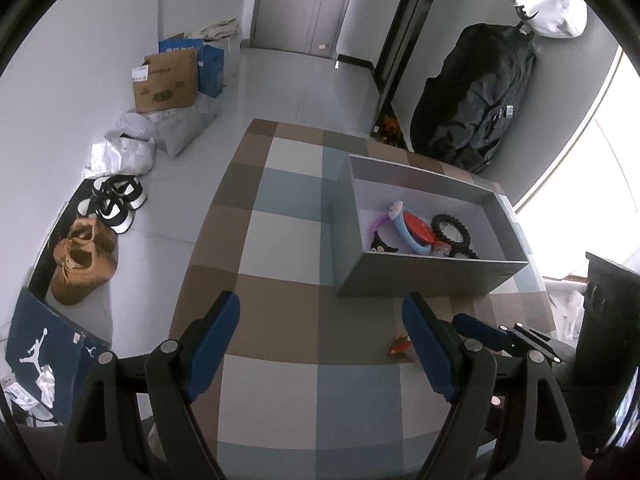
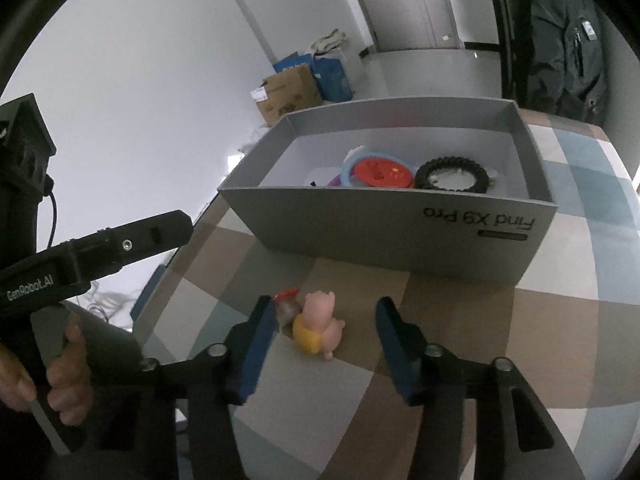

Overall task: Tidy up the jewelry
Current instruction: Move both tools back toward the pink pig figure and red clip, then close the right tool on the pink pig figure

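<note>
Box (image 2: 400, 240) on the checked mat (image 2: 460, 380), toward its far edge; bracelet (image 2: 452, 178) and disc (image 2: 380, 174) inside. Pig figure (image 2: 320, 326) on the mat, before the box's near wall.

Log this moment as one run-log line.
step: pick pig charm off checkered cloth | right gripper: open, straddling charm | left gripper: open, empty | grey box: holds bracelets

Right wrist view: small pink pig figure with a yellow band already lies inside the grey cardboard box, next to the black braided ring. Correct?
Not quite. In the right wrist view the small pink pig figure with a yellow band lies on the checked table cover in front of the grey cardboard box, between the right hand-held gripper's fingers. The black braided ring is in the box.
</note>
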Demonstrator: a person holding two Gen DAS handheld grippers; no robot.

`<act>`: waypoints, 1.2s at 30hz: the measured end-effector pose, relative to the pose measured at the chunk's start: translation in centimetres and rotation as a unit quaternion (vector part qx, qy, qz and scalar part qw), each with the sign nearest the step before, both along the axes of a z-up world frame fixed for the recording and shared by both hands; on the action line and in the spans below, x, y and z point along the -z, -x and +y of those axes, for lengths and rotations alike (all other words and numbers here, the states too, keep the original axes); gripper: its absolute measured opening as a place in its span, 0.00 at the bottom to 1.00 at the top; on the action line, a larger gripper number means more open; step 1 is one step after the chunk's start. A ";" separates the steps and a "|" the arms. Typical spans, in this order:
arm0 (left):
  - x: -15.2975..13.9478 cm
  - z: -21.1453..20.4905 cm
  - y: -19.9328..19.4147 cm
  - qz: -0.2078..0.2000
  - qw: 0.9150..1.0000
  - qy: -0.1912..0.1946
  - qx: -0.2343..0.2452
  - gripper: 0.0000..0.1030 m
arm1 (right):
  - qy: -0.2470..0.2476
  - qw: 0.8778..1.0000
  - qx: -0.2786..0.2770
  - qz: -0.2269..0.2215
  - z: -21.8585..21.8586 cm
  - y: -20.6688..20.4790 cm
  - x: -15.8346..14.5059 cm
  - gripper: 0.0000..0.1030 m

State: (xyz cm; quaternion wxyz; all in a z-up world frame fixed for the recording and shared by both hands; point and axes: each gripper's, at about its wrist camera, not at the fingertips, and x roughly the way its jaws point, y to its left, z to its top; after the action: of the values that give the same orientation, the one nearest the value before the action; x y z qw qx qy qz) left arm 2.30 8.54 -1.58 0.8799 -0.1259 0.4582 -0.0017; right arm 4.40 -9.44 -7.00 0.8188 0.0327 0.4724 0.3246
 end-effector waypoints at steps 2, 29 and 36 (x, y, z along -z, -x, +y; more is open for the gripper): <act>0.0 0.2 -0.1 0.001 1.000 0.001 -0.001 0.78 | -0.001 1.000 0.001 0.002 0.0 -0.1 0.0 0.37; 0.5 -1.1 -0.1 0.005 1.000 0.002 0.025 0.78 | -0.022 0.999 0.024 -0.021 -2.3 1.0 -1.4 0.16; 0.6 -2.6 -0.1 0.007 0.999 0.003 0.050 0.78 | -0.024 0.998 0.052 -0.034 -4.4 1.1 -2.6 0.16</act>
State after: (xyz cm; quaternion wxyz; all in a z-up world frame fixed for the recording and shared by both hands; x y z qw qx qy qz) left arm 2.35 5.98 -2.20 0.8752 -0.1055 0.4700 -0.0459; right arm 3.28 -13.87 -4.43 0.8493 0.0657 0.4339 0.2935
